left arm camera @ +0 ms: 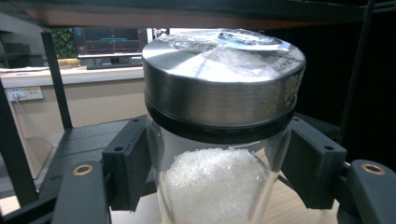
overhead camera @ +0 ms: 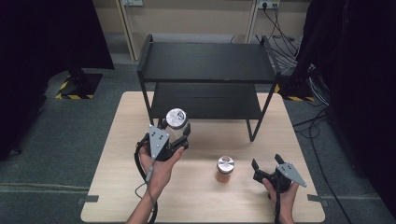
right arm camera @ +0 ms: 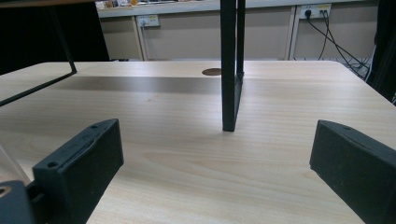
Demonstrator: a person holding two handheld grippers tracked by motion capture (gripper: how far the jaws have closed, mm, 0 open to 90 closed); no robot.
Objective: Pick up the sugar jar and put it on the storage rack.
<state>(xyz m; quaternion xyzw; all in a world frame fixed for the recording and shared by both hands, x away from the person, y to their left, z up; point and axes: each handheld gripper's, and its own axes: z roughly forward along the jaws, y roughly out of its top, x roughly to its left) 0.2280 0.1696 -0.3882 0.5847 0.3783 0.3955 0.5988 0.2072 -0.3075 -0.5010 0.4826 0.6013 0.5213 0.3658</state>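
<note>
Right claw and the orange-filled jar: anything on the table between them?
Nothing: in the high view the table is bare between the right claw and the orange-filled jar.

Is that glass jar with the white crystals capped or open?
Capped: a silver metal lid sits on the glass jar, gripped by the left tool.

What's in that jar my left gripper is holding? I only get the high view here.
Observer: The jar holds white crystals, seen through the glass in the left gripper view.
Operator: Are the jaws really on it?
Observer: Yes, both pads of the left gripper press the glass below the steel lid.
Operator: And the right gripper?
Observer: The right gripper stands open over bare table, with a leg of the shelf straight ahead of it.
</note>
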